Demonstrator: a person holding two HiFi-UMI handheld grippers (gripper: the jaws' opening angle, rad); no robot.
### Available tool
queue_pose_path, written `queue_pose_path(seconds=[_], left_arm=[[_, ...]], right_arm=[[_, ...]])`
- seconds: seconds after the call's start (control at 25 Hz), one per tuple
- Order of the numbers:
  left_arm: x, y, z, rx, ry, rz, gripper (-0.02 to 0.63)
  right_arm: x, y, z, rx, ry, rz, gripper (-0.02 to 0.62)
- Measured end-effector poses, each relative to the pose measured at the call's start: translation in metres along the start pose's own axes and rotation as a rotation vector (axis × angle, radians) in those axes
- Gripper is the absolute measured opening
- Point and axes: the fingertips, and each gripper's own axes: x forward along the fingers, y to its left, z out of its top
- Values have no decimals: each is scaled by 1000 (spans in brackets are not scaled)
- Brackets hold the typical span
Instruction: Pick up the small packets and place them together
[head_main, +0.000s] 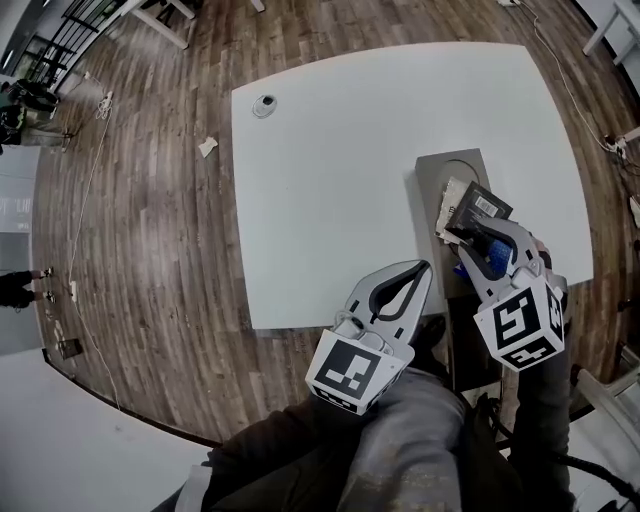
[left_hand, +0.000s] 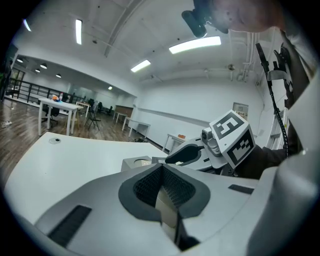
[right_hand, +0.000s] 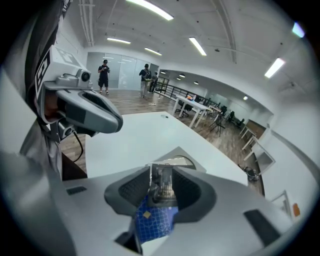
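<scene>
Left claw (head_main: 424, 268): ribbed black pads pressed together, empty, at the white desk's (head_main: 330, 150) near edge, just left of the flat grey tray (head_main: 450, 165). Glossy packets lie on the tray. Right claw (head_main: 486, 240) is over the tray, jaws apart, loosely straddling a blue gridded packet (head_main: 480, 258), with a dark barcoded packet (head_main: 482, 207) at its tips.

Looks like a large open-plan office; has a wood-plank floor (head_main: 150, 230) under a broad white table (head_main: 330, 150); carries long strip lights (left_hand: 195, 44) across a high white ceiling; holds rows of desks and chairs (right_hand: 197, 106) beside a black railing (right_hand: 172, 91); ends at a glass partition (right_hand: 120, 67), with two people (right_hand: 103, 75) standing before it.
</scene>
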Motion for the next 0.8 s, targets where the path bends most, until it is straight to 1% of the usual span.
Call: queue_pose_path(seconds=[0.2,0.32,0.48,0.6,0.72,0.76,0.8], left_arm=[[7,-7,1,20,8,-64,3],[11,-14,0,16,37,-115,3],[11,-23,2,54,34,-157,3],[7,-31,7,82,5,-142,3],[-4,-43,9,105,-34,-94,3],[-11,-48,7,107,-43,-73,3],[-19,-53,2,105,-46,-51,3]], right_arm=[[-14,-4,-5,45,-7,-65,124],[-21,-5,-6,71,-8,-105,124],[-33,-3,-3,113,-38,-166,124],[-51,8,0,116,-94,-193,124],[-79,37,4,90,-190,-189,123],[-90,54,5,94,-233,-173,108],[-102,74,5,113,-279,-149,53]])
